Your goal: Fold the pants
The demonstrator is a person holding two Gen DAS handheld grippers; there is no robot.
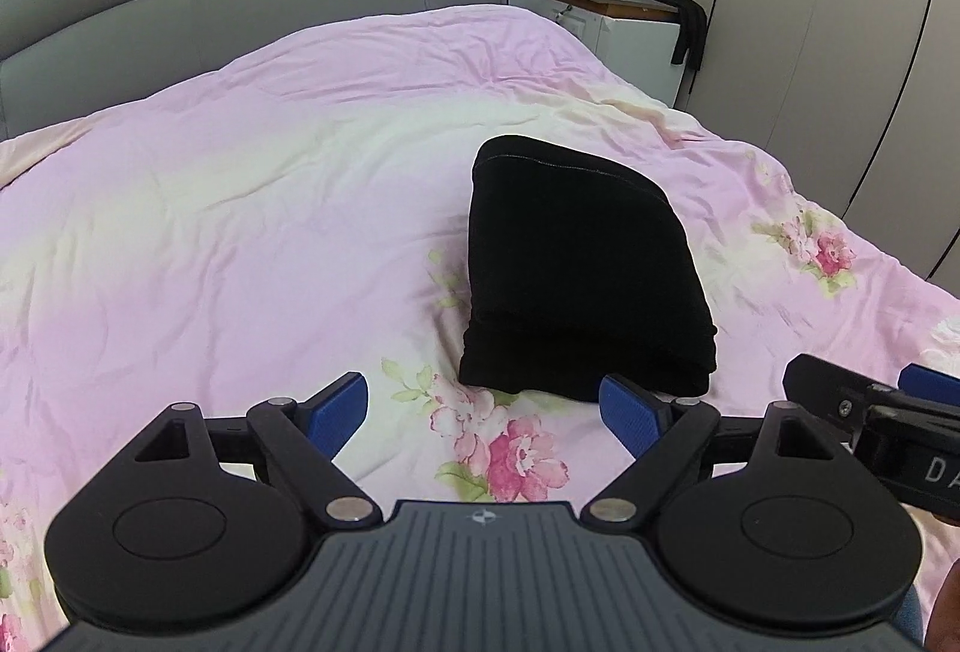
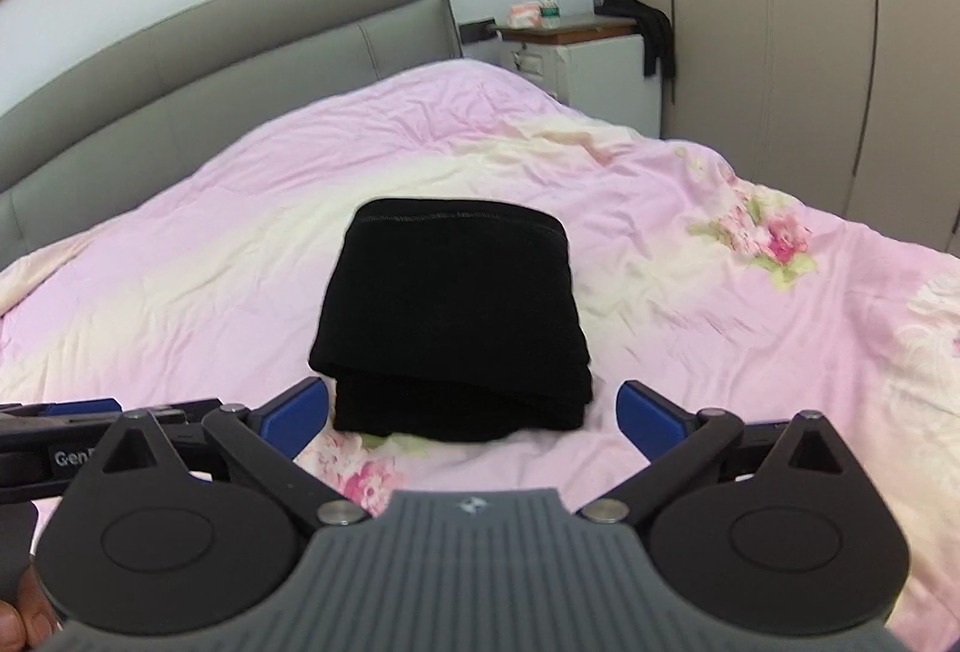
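Left wrist view: both tongs (image 1: 486,412) (image 2: 474,415) wide apart, empty, above folded pants (image 1: 576,268) on pink floral quilt (image 1: 210,232).

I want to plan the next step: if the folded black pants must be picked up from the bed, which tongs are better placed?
Probably the right tongs: the folded pants lie centred ahead between their open fingers. For the left tongs, the pants sit off toward their right finger.
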